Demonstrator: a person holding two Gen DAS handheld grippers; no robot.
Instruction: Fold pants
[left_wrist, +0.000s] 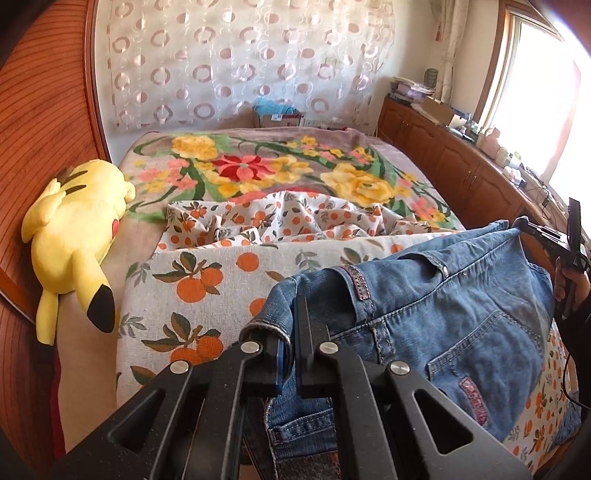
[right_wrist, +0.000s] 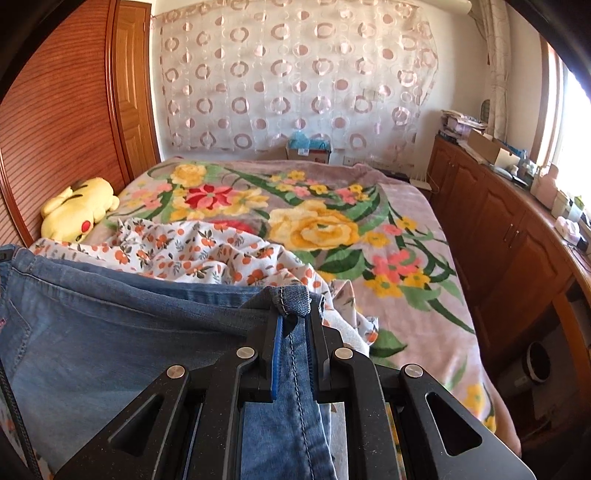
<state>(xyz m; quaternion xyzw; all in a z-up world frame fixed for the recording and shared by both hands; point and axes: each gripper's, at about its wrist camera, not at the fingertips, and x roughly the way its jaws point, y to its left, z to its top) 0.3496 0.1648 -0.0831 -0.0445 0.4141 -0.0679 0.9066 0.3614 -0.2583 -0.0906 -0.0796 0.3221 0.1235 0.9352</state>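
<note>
Denim pants (left_wrist: 443, 306) hang stretched above the bed (right_wrist: 424, 229), each hand-held gripper, left (left_wrist: 291, 332) and right (right_wrist: 293, 325), clamped on an edge; no finished fold shows, so most remains.

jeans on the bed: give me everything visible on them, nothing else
The jeans are faded mid-blue denim with lighter worn patches, contrast stitching, belt loops, a back pocket and small pinkish sparkly trims. They are stretched between both tools, sagging across the orange-print sheet. The left gripper is shut on one edge; the right gripper is shut on a thick stitched hem, with denim running back between its fingers. Whether the legs are already folded cannot be seen.
</note>
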